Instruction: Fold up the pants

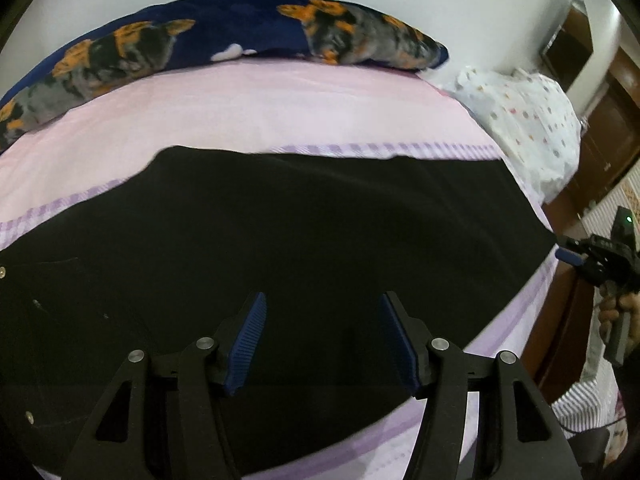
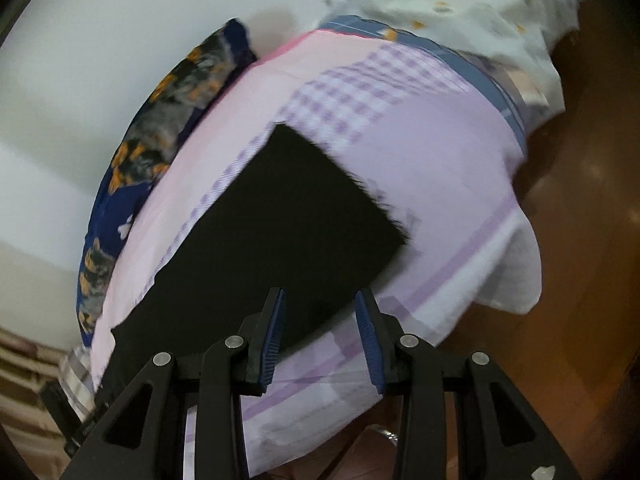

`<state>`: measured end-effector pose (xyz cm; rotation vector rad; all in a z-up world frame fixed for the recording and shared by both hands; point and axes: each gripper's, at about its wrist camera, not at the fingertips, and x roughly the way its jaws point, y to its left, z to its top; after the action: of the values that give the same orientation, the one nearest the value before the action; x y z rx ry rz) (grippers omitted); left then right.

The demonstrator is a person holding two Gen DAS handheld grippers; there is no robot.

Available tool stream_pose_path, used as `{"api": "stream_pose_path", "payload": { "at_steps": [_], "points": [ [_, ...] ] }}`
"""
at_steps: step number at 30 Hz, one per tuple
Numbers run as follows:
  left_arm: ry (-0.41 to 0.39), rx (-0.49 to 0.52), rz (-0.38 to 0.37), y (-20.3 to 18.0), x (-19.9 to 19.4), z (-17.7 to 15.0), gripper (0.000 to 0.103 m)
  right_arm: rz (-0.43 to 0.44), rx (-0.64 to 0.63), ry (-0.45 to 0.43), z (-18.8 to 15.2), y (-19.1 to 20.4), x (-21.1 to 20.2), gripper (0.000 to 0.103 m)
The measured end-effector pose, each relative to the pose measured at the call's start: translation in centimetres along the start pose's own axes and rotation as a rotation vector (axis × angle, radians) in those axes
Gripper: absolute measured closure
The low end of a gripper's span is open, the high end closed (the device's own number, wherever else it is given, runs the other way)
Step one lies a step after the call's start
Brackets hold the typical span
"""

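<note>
Black pants (image 1: 304, 220) lie flat across a bed with a pink and lilac sheet (image 1: 280, 108). The waist end, with small metal buttons, is at the left of the left wrist view. My left gripper (image 1: 323, 300) hovers over the middle of the pants, open, with nothing between its blue pads. My right gripper (image 2: 321, 294) is open and holds nothing. It hangs over the bed's near edge, just short of the pants' (image 2: 288, 216) leg end. In the left wrist view the right gripper (image 1: 572, 258) shows at the far right, held by a hand, off the bed's side.
A dark blue blanket with an orange and grey print (image 1: 240, 28) runs along the white wall at the back of the bed. A white dotted cloth (image 1: 528, 120) is piled at the bed's right end. Brown wooden floor (image 2: 580, 280) lies beyond the bed's edge.
</note>
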<state>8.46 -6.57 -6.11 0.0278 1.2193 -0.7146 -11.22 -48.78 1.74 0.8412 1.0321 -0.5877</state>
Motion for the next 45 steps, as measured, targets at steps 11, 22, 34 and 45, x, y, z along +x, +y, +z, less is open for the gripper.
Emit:
{"api": "stream_pose_path", "payload": {
  "at_steps": [11, 22, 34, 45],
  "points": [
    [0.073, 0.027, 0.009, -1.7, 1.8, 0.0, 0.043, 0.069, 0.047, -0.056, 2.3, -1.5, 2.3, 0.068],
    [0.053, 0.025, 0.052, -0.9, 3.2, 0.0, 0.043, 0.163, 0.083, -0.047, 3.8, 0.8, 2.5, 0.095],
    [-0.048, -0.185, 0.002, 4.1, -2.0, 0.7, 0.043, 0.402, -0.191, 0.143, -0.7, 18.6, 6.0, 0.095],
    [-0.135, -0.296, -0.007, 8.7, -7.7, -1.3, 0.043, 0.443, -0.511, 0.464, -13.8, 30.2, 13.3, 0.095]
  ]
}}
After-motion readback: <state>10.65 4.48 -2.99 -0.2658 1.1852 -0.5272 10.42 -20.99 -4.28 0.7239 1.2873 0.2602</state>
